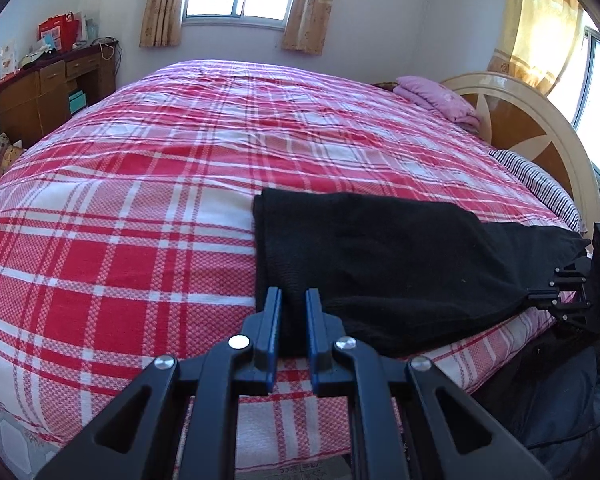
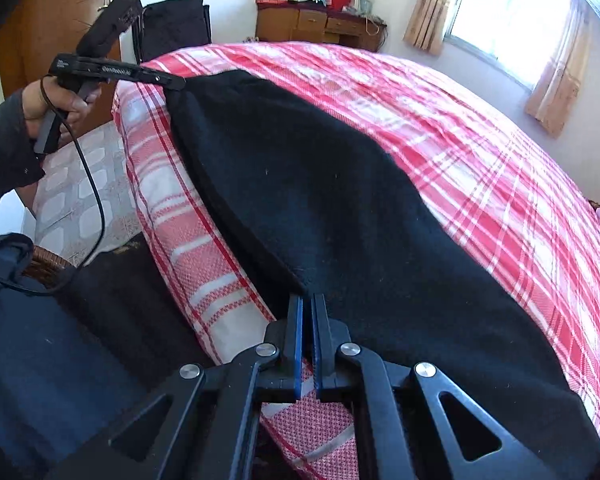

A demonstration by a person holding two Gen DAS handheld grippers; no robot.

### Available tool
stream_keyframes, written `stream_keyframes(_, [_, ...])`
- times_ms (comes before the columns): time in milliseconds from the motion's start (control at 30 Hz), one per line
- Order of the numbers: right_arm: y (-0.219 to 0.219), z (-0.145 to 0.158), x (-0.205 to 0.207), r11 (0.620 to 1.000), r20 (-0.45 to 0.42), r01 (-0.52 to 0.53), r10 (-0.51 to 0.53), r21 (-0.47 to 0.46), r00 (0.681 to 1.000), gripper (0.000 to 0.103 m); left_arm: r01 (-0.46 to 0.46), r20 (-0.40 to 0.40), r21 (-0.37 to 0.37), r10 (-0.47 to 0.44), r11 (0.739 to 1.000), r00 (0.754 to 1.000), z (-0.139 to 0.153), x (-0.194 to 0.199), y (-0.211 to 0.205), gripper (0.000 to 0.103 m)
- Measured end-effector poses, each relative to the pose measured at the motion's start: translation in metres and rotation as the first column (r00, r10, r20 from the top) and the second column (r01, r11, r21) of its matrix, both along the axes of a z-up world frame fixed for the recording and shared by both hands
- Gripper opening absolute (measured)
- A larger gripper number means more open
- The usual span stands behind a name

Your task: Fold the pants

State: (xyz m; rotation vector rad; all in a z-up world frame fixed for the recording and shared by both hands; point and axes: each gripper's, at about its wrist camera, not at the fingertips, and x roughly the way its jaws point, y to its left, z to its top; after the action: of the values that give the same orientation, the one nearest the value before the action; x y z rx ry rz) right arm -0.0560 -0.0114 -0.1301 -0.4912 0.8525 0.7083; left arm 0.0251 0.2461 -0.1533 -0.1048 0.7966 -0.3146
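Note:
Black pants lie along the near edge of a bed with a red and white plaid cover. My left gripper is shut on the pants' near left corner, with black cloth between its blue pads. My right gripper is shut on the pants' near edge at the other end. In the left wrist view the right gripper shows at the far right, clamped on the cloth. In the right wrist view the left gripper grips the far corner, held by a hand.
A wooden headboard, a pink folded cloth and a striped pillow lie at the bed's right end. A wooden desk with red bags stands by the far wall. Dark clothing lies beside the bed.

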Motion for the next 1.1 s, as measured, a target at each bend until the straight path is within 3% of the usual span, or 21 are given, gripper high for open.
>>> stream_keyframes(300, [0.002,-0.007,0.004,1.0,-0.046,0.01,-0.01,0.0,0.999,0.004,-0.004,-0.023,0.001,0.004,1.0,1.0,-0.006,0.0,0.003,0.012])
stream_keyframes(367, [0.001,-0.009,0.006,1.0,-0.052,0.021,-0.021,0.001,0.998,0.005,-0.001,-0.023,-0.005,0.001,1.0,1.0,-0.004,-0.001,0.004,0.016])
stream_keyframes(433, [-0.002,-0.006,0.006,0.999,-0.035,0.032,-0.033,-0.015,0.999,0.016,-0.026,-0.007,0.001,0.026,1.0,1.0,0.005,-0.003,0.008,0.019])
stream_keyframes(500, [-0.011,0.002,0.003,0.998,-0.003,0.05,-0.051,-0.027,0.999,0.045,-0.059,0.03,0.022,0.059,0.998,0.998,0.016,-0.006,0.011,0.019])
stream_keyframes(633, [-0.053,0.022,0.0,0.991,0.005,0.129,-0.129,0.034,0.992,0.048,-0.041,0.077,0.029,0.039,0.999,0.996,0.039,-0.008,-0.006,0.019])
stream_keyframes(767, [-0.117,0.041,0.001,0.949,0.019,0.304,-0.307,0.086,0.951,0.048,0.085,0.101,0.018,-0.086,0.996,0.991,0.052,-0.004,-0.058,0.029])
stream_keyframes(900, [-0.201,0.064,-0.003,0.826,0.003,0.528,-0.539,0.196,0.842,0.048,0.264,0.081,0.031,-0.266,0.964,0.961,0.053,-0.001,-0.129,0.029])
stream_keyframes(1100, [-0.307,0.075,-0.021,0.564,-0.012,0.787,-0.811,0.248,0.585,0.048,0.51,0.056,0.021,-0.51,0.86,0.858,0.054,0.012,-0.252,0.029])
